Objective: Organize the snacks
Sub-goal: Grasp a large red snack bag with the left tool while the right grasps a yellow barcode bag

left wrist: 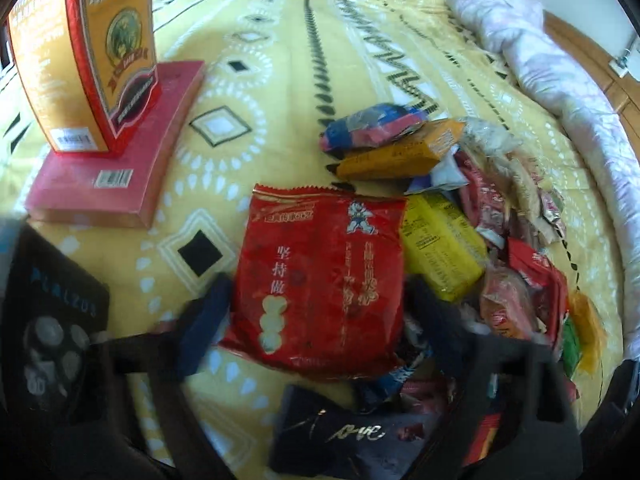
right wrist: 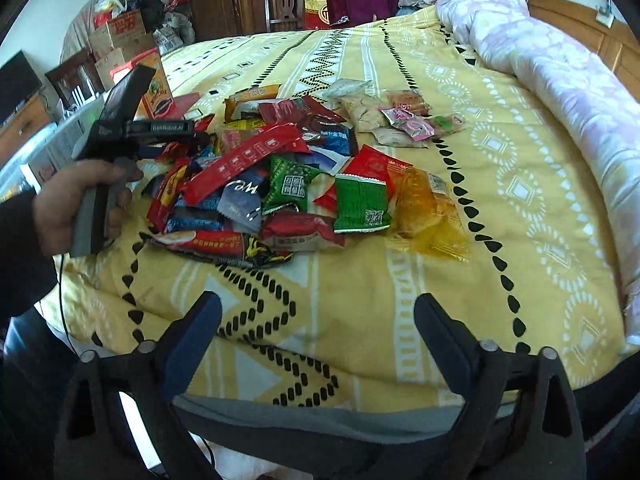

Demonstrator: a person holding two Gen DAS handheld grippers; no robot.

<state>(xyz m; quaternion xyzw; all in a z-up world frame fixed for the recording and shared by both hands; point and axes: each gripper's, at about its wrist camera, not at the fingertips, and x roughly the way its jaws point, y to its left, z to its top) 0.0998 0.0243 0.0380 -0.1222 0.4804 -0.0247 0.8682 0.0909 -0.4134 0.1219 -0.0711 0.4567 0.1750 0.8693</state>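
A heap of crinkly foil and plastic snack packets (right wrist: 280,184) lies on a bed under a soft yellow patterned bedspread (right wrist: 400,300), with a puffy rolled quilt (right wrist: 560,80) along the far right. The left gripper (left wrist: 316,312) hangs low over a large glossy red packet (left wrist: 320,280), its dark blue fingers (left wrist: 204,320) apart on either side of it, not visibly pressing. Only this view shows the upright orange carton (left wrist: 80,60) standing on a flat red box (left wrist: 120,152) at the left. The right gripper (right wrist: 316,344) stands wide apart over bare bedspread near the heap. Only its view shows the hand (right wrist: 68,204) gripping the left tool's grey handle.
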